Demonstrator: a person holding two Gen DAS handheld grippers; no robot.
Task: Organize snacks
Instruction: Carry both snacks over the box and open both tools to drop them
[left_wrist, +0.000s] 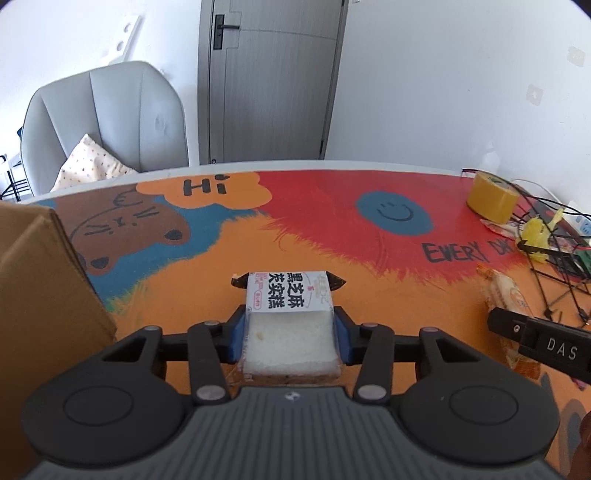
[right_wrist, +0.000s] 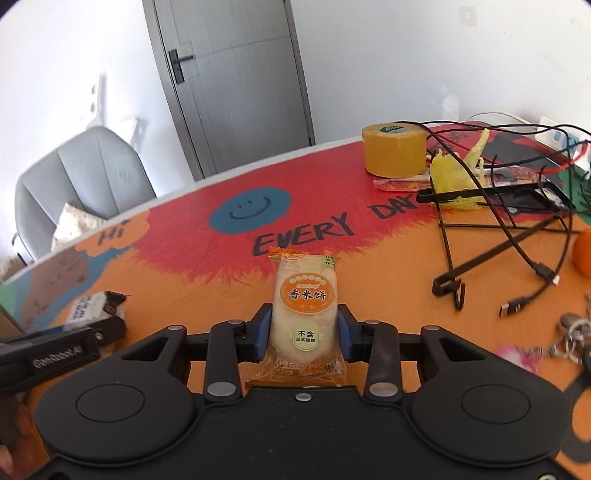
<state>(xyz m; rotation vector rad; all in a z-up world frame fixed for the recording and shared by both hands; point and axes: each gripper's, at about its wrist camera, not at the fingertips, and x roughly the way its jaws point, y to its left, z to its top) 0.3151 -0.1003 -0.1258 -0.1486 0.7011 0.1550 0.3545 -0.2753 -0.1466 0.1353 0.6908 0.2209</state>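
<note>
Gripping one snack in each claw, the person appears to be at the pick-up step of the sorting; the left claw (left_wrist: 290, 334) is clamped on a wrapped white cake slice (left_wrist: 290, 321), its blue pads (left_wrist: 238, 339) pressing both sides of the packet, which juts forward past the fingertips above the painted desk (left_wrist: 332, 236); the right claw (right_wrist: 304, 336) is clamped on a rice cracker packet (right_wrist: 304, 314), held lengthwise with its label facing up and its far end ahead of the fingertips; whether either packet is lifted clear of the desk I cannot tell; a cardboard box (left_wrist: 40, 295) stands to the left of the left claw, close by, and is probably where the snacks go; the next move calls for lifting both packets clear, carrying them leftward to the box and letting go over its opening, one claw at a time so the two do not collide; tape roll (right_wrist: 393, 149) and loose cables (right_wrist: 517, 229) lie ahead and right of the right claw, away from that path.
</note>
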